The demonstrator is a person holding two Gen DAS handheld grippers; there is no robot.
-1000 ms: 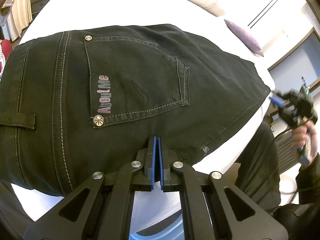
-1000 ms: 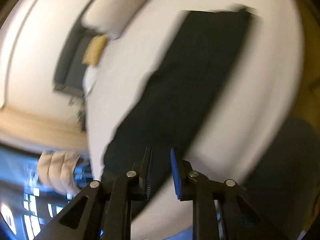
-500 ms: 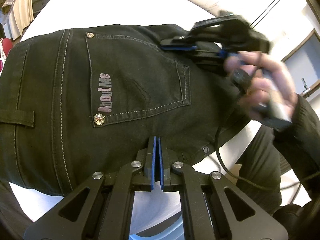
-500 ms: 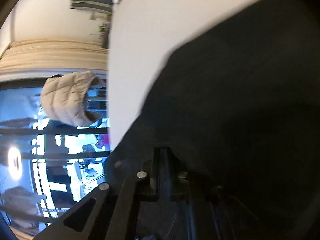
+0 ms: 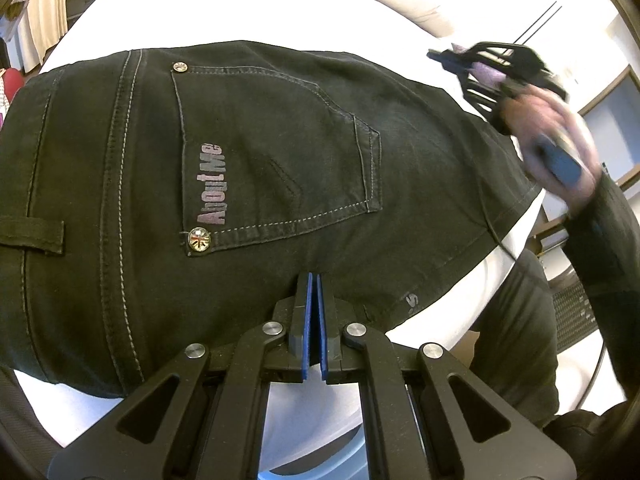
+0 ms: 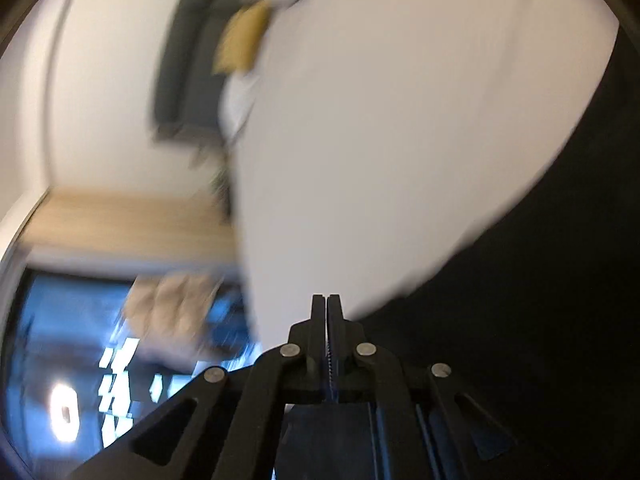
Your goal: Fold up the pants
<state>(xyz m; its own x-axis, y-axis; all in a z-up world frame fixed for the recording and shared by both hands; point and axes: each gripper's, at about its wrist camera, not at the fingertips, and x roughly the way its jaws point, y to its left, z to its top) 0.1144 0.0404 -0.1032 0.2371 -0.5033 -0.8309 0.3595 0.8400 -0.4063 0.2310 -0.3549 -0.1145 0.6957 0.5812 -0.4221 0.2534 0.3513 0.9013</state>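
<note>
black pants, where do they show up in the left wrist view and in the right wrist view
Left wrist view: the black pants fill the middle and left, back pocket up, lying on the white bed.
Right wrist view: the pants are a blurred dark mass along the right and lower right edge.
Shared landmark: the white bed, above the pants in the left wrist view and left of them in the right wrist view.
</note>
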